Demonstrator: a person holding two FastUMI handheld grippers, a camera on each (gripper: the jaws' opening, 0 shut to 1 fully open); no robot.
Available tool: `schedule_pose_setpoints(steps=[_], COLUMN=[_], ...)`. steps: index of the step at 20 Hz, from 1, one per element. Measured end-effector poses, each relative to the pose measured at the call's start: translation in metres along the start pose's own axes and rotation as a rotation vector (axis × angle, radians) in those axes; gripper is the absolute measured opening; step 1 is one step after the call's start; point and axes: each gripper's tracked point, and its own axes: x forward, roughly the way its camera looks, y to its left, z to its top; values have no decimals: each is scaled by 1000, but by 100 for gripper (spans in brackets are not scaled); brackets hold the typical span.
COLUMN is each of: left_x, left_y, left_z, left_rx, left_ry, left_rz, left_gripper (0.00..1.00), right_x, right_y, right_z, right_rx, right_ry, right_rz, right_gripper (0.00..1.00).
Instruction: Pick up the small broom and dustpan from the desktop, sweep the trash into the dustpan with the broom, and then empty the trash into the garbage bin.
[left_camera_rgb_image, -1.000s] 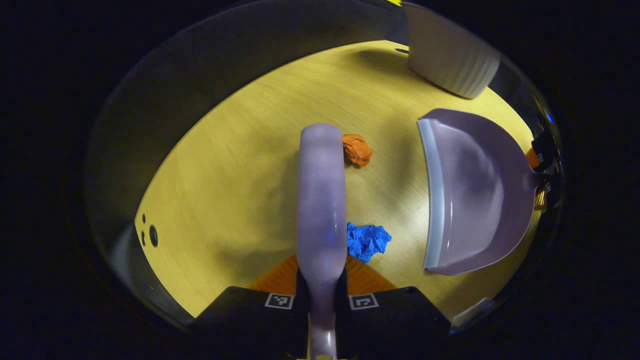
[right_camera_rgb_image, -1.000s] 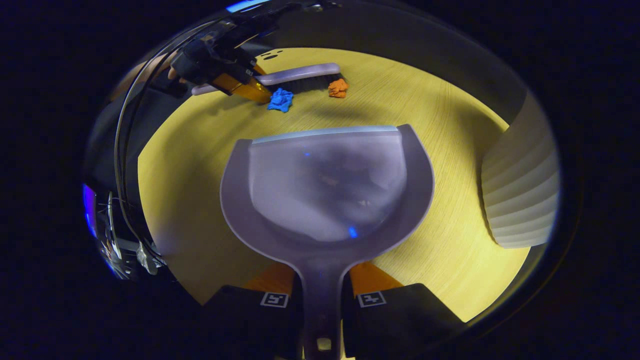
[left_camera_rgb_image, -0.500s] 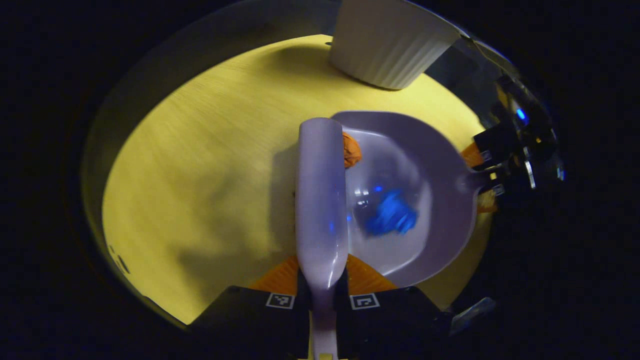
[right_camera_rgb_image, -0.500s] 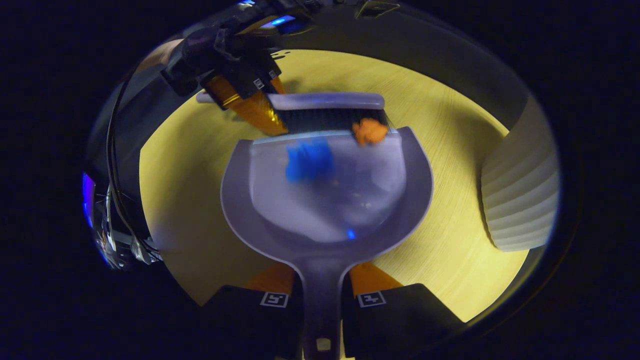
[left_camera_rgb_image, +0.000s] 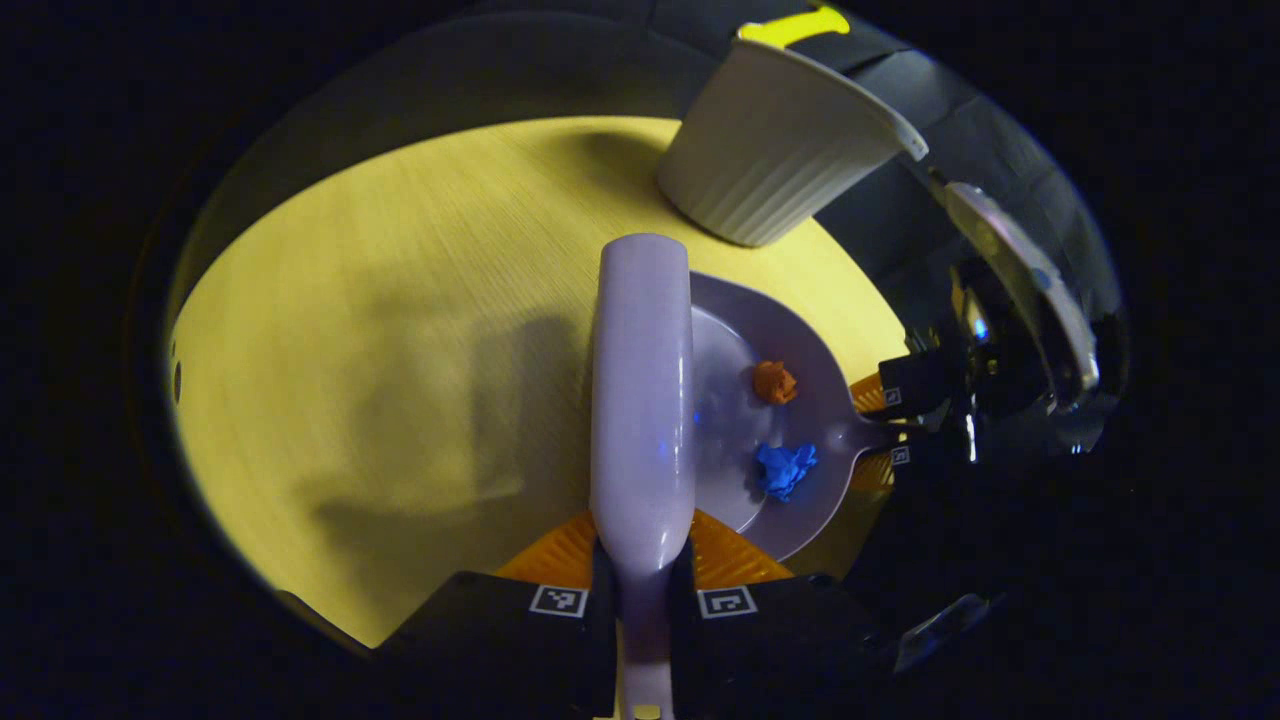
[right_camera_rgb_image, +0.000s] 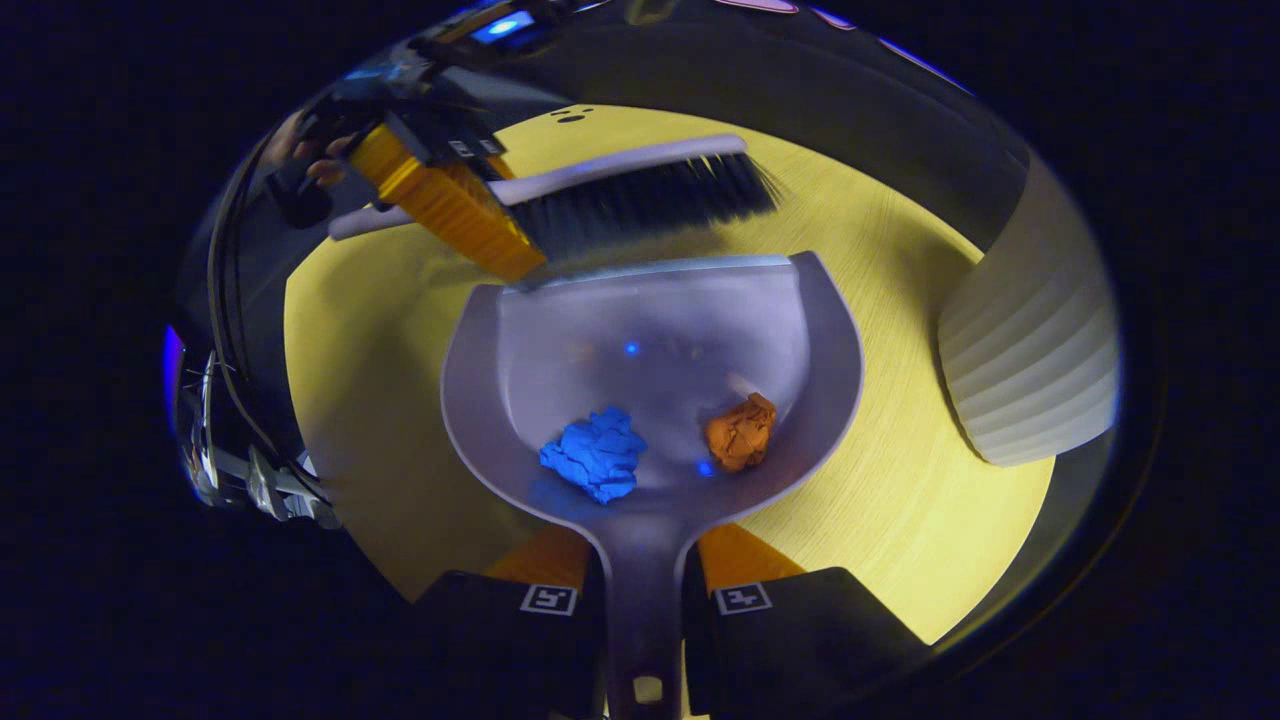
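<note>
Two paper wads (right_camera_rgb_image: 597, 464) lie in one dustpan (right_camera_rgb_image: 640, 330).

Blue wad (right_camera_rgb_image: 596, 465), orange wad (right_camera_rgb_image: 741, 431) inside lilac dustpan (right_camera_rgb_image: 520, 330).

Dustpan (left_camera_rgb_image: 800, 440): left part hidden behind the broom (left_camera_rgb_image: 642, 400) in left gripper view. Garbage bin (right_camera_rgb_image: 1030, 360): cut off at right gripper view's edge. Broom bristles: hidden under its back.
</note>
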Motion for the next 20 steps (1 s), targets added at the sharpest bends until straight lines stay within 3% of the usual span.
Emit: schedule_pose_setpoints(steps=[2,3,5,8,11,12,15,17,20], left_x=[-21,-37,-63,-85,-82,-76,-59,-55,-43], left_y=[-9,-9,0,20,31,33,12,-4,-20], left_z=[-6,-13,-27,-60,-111,-129,-162,-184,-202], left_rx=[-57,-82,-126,-196,-251,-269,-344,-382,-438], left_ry=[-85,-130,-207,-316,-344,-343,-362,-368,-382], left_rz=[32,59,127,290,412,429,419,407,371], left_gripper=[26,26,25,25,26,26,25,26,25], right_x=[0,-2,-10,-16,-24,-27,-33,-44,-59], right_y=[-1,0,3,3,9,8,6,12,10], right_z=[1,3,9,15,20,22,28,32,43], right_rx=[-20,-15,23,46,81,93,89,112,175], right_ry=[-8,-16,-21,-39,-41,-45,-70,-81,-84], right_rz=[-34,-40,-31,-46,-49,-49,-69,-45,-3], right_gripper=[35,39,35,35,39,31,35,31,35])
